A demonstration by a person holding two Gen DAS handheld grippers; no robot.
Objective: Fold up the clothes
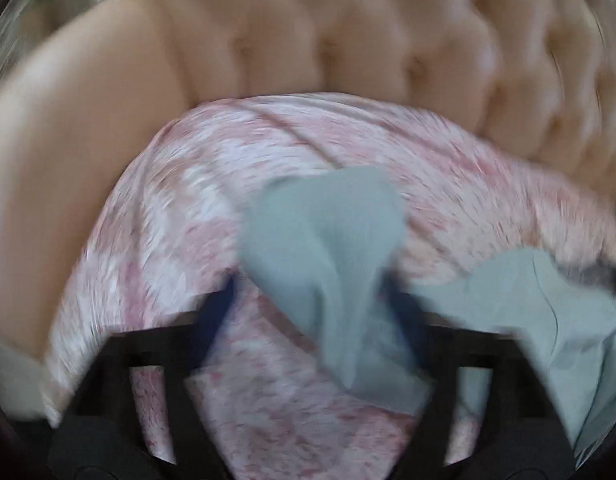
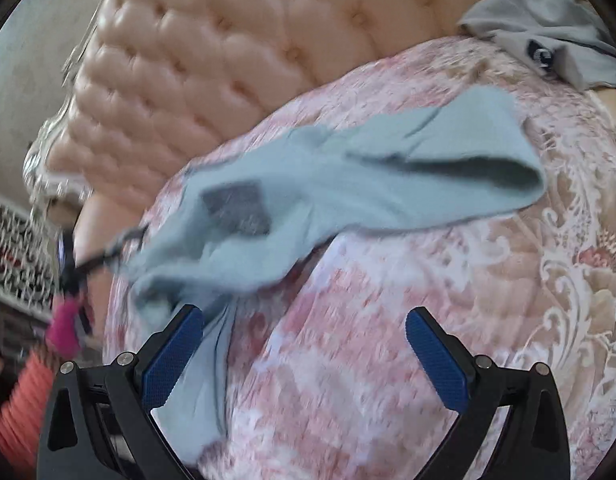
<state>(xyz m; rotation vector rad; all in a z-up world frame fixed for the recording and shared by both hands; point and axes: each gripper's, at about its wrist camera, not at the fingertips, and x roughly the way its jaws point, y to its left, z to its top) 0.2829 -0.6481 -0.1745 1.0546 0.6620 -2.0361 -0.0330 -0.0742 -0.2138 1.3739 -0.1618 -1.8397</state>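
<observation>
We hold both grippers over a bed whose pink and white patterned bedspread [image 2: 387,360] runs up to a tufted peach headboard [image 2: 212,48].

The task's thing is a pale blue-grey garment [image 2: 347,184], lying rumpled across the bedspread towards the headboard edge. In the right wrist view it stretches from the lower left up to the right, with a dark square patch [image 2: 236,210] on it; one end of the cloth hangs down past the left blue pad.

Our right gripper [image 2: 304,352] stands spread wide. The cloth brushes against its left pad [image 2: 172,356], while the right pad is well apart from it with only bedspread between, so nothing is pinched.

Our left gripper [image 1: 308,300] is also spread wide. A fold of the garment [image 1: 327,248] drapes between its fingers; the view is heavily blurred, so we think the cloth lies loose there rather than clamped.

A second, grey garment [image 2: 547,32] with a dark logo lies at the far right corner of the bed, near the headboard and well apart from the blue-grey one. At the left edge of the right wrist view, an orange ribbed sleeve [image 2: 24,412] shows beside the bed.
</observation>
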